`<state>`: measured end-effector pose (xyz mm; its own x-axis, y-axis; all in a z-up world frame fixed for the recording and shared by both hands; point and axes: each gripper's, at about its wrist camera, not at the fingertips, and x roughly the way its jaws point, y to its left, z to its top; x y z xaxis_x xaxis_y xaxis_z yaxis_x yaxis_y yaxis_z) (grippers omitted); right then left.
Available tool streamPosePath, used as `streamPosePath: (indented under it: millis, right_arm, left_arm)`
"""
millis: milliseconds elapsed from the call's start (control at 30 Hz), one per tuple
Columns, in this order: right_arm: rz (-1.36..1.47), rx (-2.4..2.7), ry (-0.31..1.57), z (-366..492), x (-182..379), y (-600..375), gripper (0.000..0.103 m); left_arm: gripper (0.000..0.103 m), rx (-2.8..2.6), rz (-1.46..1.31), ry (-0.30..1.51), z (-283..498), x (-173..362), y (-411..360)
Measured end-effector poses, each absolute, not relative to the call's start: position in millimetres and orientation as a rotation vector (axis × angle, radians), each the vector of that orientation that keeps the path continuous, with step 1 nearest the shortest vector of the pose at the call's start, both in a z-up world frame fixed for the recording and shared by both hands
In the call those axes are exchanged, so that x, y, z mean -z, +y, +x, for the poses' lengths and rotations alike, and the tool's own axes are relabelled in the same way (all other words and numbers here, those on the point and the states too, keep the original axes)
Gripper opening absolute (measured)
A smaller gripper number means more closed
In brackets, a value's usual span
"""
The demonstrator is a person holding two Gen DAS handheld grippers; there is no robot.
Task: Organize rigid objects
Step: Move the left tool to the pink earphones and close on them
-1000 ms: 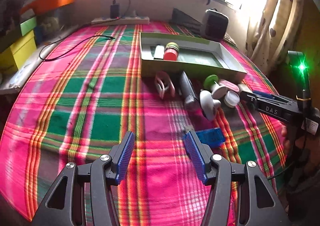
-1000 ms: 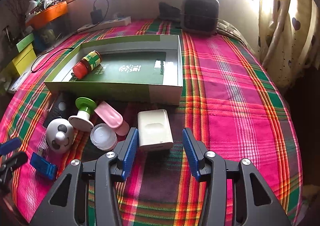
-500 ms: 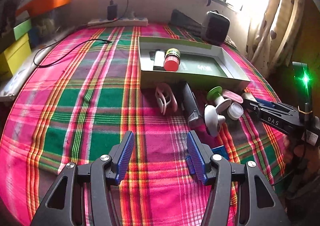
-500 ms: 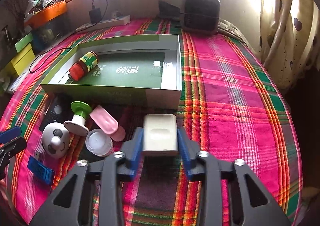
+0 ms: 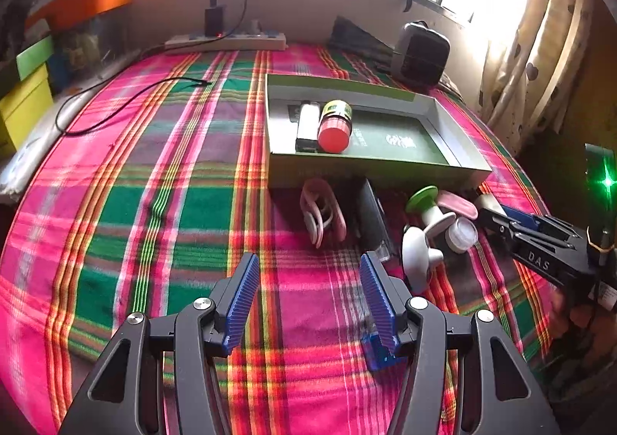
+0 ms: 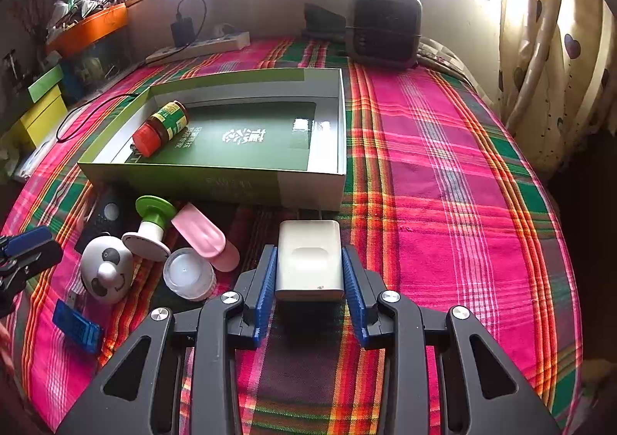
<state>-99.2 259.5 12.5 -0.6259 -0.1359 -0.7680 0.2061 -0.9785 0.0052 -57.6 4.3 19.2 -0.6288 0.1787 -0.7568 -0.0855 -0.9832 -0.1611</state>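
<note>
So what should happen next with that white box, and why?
Probably lift it and carry it to the green tray. The right hand-held gripper is clamped on the white box, which lies on the cloth just before the tray, where a jar already sits.

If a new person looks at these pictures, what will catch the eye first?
First, the bright pink and green plaid cloth that covers the whole surface. Then the right tool, shut on a cream box just in front of the green tray, where a red-capped jar lies on its side.
</note>
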Motion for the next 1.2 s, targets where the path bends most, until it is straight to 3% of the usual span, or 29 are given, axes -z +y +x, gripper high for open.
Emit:
streamPosePath:
  millis: [1000, 1200]
  right_arm:
    - [1.257, 2.661, 0.099, -99, -13, 261, 0.035]
    - [1.258, 2.663, 0.097, -99, -13, 262, 0.035]
  left_arm:
    - [0.054, -2.737, -1.362, -0.018, -109, -6, 20]
    - [0.052, -2.736, -1.362, -0.061, -111, -5, 15]
